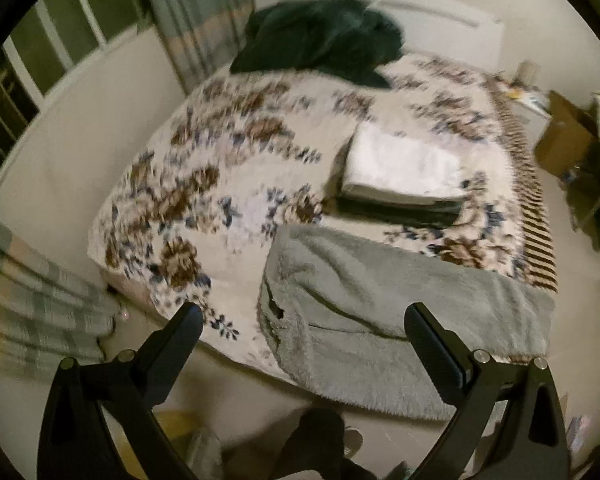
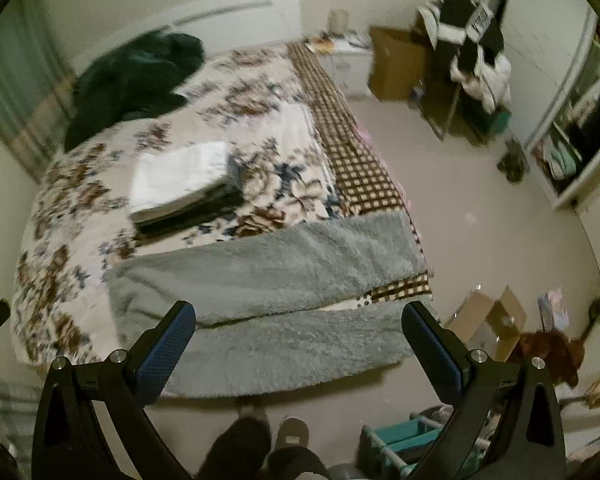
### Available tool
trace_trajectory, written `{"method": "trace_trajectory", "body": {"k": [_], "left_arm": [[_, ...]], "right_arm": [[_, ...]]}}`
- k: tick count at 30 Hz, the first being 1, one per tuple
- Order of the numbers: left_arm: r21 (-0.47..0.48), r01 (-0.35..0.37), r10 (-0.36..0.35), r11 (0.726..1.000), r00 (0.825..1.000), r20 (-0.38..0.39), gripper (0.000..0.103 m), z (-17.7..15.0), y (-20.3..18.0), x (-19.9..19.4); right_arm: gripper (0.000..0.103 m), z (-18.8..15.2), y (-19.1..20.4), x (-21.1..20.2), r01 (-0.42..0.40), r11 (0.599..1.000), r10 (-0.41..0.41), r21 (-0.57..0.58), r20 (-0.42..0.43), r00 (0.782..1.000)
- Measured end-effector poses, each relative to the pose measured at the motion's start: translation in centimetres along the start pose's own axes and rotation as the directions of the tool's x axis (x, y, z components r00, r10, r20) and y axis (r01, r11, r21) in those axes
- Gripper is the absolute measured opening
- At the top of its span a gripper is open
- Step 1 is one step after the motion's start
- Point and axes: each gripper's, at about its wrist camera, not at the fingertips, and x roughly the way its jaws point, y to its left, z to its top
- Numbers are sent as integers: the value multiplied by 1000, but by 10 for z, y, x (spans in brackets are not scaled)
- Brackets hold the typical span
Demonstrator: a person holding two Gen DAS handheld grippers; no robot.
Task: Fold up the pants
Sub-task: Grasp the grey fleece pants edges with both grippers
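Grey fluffy pants (image 2: 268,276) lie flat across the near edge of the bed (image 1: 204,184), waistband to the left, legs running right toward the checked border of the floral blanket (image 2: 80,216). One leg hangs over the near side of the bed.

Left gripper (image 1: 302,316) jaws spread wide, released, nothing between them. It hovers above the waist end without touching; the pants sit just past and between the jaw tips in the left wrist view.

Right gripper (image 2: 298,314) jaws also wide apart, empty, held above the middle of the legs, clear of the fabric. Both grippers angle down at the bed from its near edge.

A folded stack (image 2: 184,184), white over dark, sits on the blanket beyond the pants. Dark green garment (image 1: 324,40) heaped at the far end. The person's feet (image 2: 276,436) show on the floor below the grippers.
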Motion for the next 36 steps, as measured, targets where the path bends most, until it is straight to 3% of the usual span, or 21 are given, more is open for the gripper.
{"method": "trace_trajectory", "body": {"k": [4,7,14,18,20,23,26,27,28,30,32,33,35,36], "left_arm": [[-88,-24,12,996,990,-142,103,21,5,96],[-182,-47,-1,982,967,-256,103,43,9,185],[-362,-117,-27,925,930,-368,101,77,21,343],[-475,-93,-123,875,907,-403,81,90,22,426],[-510,-80,-167,856,892,-420,77,92,19,460],[-523,-92,-181,847,877,-446,61,86,13,489],[-514,-93,-150,853,899,-412,46,76,7,493],[-510,-79,-147,856,910,-388,38,73,6,488],[-503,-69,-143,861,918,-370,23,70,6,483],[-488,-30,-147,872,936,-319,6,60,8,468],[-497,48,-196,866,948,-251,4,47,14,447],[-490,74,-210,868,951,-227,4,43,15,438],[-497,125,-240,859,955,-174,4,31,23,415],[-504,153,-255,850,957,-141,4,24,28,397]], "right_arm": [[103,32,-6,105,40,996,-34,77,-87,996],[103,55,-13,191,77,987,-53,141,-167,985],[103,85,-40,391,176,941,-61,290,-367,928],[103,88,-63,473,249,898,-70,364,-440,895],[103,91,-73,507,281,874,-72,396,-467,881],[103,98,-93,555,340,825,-86,451,-495,865],[103,104,-112,593,385,772,-91,506,-512,854],[103,104,-116,601,397,761,-96,513,-516,851],[103,105,-119,609,408,752,-101,518,-521,848],[96,104,-124,624,408,740,-85,535,-528,845],[67,101,-126,629,397,746,-67,535,-532,844],[57,100,-127,628,393,751,-69,531,-529,846],[10,95,-131,619,385,760,-82,523,-510,856],[10,93,-134,612,373,760,-77,532,-497,864]]}}
